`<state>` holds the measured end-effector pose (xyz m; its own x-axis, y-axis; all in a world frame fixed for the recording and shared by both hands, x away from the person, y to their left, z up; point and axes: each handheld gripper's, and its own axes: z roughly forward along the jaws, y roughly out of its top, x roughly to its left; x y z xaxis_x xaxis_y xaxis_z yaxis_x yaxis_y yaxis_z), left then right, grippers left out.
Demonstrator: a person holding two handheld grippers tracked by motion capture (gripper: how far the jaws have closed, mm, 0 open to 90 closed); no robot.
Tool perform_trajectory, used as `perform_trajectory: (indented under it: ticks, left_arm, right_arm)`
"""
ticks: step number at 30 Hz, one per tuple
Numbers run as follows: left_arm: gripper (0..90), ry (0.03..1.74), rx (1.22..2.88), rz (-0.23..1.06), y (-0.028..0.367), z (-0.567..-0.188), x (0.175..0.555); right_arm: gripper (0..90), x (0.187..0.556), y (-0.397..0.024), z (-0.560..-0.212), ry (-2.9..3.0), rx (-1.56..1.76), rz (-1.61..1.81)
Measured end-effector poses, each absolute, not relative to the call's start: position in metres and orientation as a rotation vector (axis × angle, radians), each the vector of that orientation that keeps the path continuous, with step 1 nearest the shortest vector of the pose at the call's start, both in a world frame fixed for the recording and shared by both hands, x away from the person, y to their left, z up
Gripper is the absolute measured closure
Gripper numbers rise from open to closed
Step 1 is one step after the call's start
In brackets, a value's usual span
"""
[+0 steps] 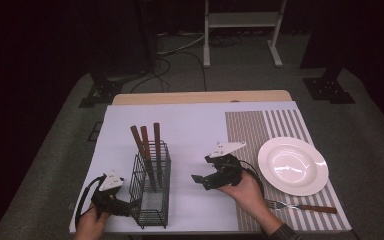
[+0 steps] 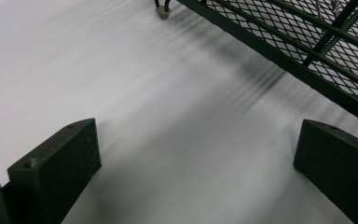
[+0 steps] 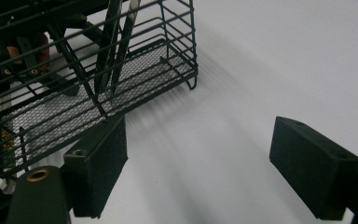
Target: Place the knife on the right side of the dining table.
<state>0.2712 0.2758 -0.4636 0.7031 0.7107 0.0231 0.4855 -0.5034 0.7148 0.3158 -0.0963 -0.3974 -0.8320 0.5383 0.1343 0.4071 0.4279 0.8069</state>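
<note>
Both grippers stand with jaws apart and nothing between them. Down at the near left of the table, the left gripper (image 1: 122, 205) sits low on the white mat (image 1: 190, 125), just beside the near end of the black wire cutlery basket (image 1: 150, 187); in the left gripper view the basket's mesh floor (image 2: 307, 42) runs past the upper right, clear of the jaws. Over the middle of the mat, the right gripper (image 1: 200, 180) hangs pointing left, toward the basket. Three wooden-handled utensils (image 1: 149, 142) stand in the basket, leaning toward its far end, handles up. From the right gripper they lie to the left and slightly beyond, long axes near upright. A white plate (image 1: 292, 165) and a fork (image 1: 300, 206) rest on the striped placemat (image 1: 280, 125), behind the right hand. I judge the right gripper better placed for the handles, while the left is closer to steadying the basket.
</note>
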Motion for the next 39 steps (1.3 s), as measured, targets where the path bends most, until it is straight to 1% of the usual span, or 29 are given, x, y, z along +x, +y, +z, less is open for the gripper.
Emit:
perform_trajectory:
  ticks: [11, 35, 39]
  left_arm:
    - [0.0, 0.908, 2.205, 0.409, 0.276, -0.463, 0.271]
    - [0.0, 0.908, 2.202, 0.411, 0.276, -0.464, 0.271]
    - [0.0, 0.908, 2.200, 0.411, 0.276, -0.464, 0.271]
  right_arm:
    - [17.9, 0.323, -0.095, -0.381, 2.505, 0.826, 1.420]
    - [18.2, 0.336, -0.068, -0.356, 2.498, 0.764, 1.544]
    - [20.2, 0.339, -0.065, -0.351, 2.489, 0.754, 1.566]
